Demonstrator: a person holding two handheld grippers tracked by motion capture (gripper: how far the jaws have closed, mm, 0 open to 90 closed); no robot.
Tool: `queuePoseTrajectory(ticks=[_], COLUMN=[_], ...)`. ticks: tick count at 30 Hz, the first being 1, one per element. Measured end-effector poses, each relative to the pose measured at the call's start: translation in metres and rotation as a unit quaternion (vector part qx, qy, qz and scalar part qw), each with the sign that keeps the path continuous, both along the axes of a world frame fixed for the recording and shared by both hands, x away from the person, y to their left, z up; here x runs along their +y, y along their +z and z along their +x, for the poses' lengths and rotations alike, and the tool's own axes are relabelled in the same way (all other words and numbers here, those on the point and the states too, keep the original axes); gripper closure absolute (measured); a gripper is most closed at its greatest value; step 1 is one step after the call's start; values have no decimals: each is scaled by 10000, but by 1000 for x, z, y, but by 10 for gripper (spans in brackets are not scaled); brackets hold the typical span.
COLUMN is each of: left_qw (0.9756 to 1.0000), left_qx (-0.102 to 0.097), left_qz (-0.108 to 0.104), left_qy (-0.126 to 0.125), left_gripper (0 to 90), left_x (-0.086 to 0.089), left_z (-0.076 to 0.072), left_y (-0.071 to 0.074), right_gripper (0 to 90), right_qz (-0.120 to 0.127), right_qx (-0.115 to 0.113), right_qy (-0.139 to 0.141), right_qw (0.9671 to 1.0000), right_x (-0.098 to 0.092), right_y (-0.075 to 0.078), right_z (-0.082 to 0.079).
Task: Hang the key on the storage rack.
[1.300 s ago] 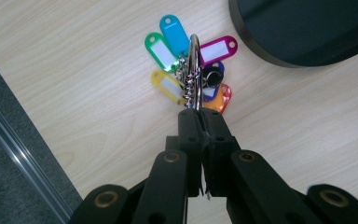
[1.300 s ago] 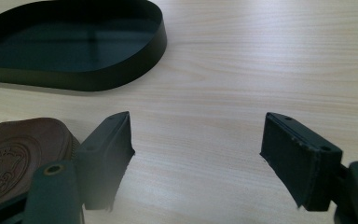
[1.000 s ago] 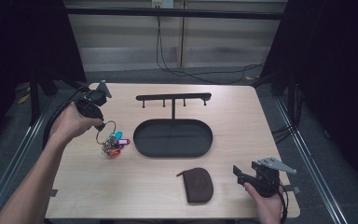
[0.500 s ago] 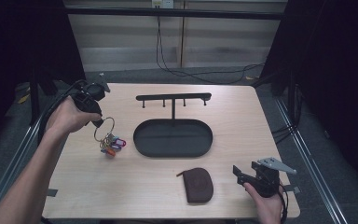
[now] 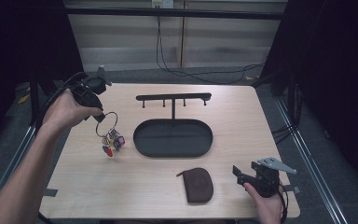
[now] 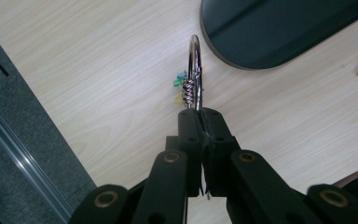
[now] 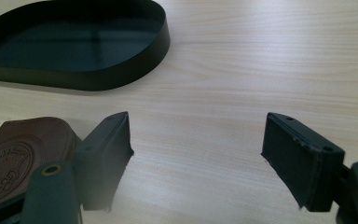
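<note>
My left gripper point(image 5: 98, 115) is shut on a large silver key ring point(image 5: 107, 123), held up over the left part of the table. Several coloured keys and tags point(image 5: 113, 142) dangle from the ring. In the left gripper view the ring point(image 6: 195, 70) rises from between the pressed jaws of the left gripper point(image 6: 200, 114), edge-on, with coloured tags point(image 6: 181, 84) behind it. My right gripper point(image 5: 238, 171) rests near the table's front right edge, open. The right gripper view has the wide gap of that gripper point(image 7: 198, 140) over bare wood, with nothing in it.
A black oval tray point(image 5: 173, 137) sits mid-table, with a black hook rack point(image 5: 173, 98) standing behind it. A brown leather pouch point(image 5: 198, 185) lies at the front, just left of my right gripper. The same pouch point(image 7: 14, 156) and tray point(image 7: 74, 77) appear in the right gripper view.
My left hand has lifted the key ring up off the table, so the keys now hang in the air. The right gripper has stayed put.
</note>
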State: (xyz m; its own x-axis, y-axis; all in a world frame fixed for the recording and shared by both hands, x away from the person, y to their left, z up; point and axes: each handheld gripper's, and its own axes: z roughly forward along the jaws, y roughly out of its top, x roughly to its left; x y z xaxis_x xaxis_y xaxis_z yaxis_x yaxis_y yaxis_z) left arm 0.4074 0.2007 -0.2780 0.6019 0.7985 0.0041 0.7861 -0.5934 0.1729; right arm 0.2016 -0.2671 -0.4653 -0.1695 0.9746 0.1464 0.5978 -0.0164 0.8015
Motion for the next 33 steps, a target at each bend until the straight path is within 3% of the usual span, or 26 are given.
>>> queuePoseTrajectory(ticks=[12,25,29,33], left_qw=[9995,9988,9976,9972], left_qx=[-265,-335,-521,-541], left_qz=[-168,-225,-341,-365], left_qy=[-103,-292,-315,-373], left_gripper=[880,880,880,880], left_x=[-2,-14,-21,-27], left_z=[-9,-13,-14,-15], left_y=[28,41,45,47], right_gripper=[232,231,230,229], right_qz=[5,18,22,22], right_qx=[2,41,36,40], right_qy=[-14,-7,-18,-24], right_qw=[10000,10000,10000,10000], right_x=[0,0,-1,-1], right_y=[0,-1,0,0], right_z=[0,1,0,0])
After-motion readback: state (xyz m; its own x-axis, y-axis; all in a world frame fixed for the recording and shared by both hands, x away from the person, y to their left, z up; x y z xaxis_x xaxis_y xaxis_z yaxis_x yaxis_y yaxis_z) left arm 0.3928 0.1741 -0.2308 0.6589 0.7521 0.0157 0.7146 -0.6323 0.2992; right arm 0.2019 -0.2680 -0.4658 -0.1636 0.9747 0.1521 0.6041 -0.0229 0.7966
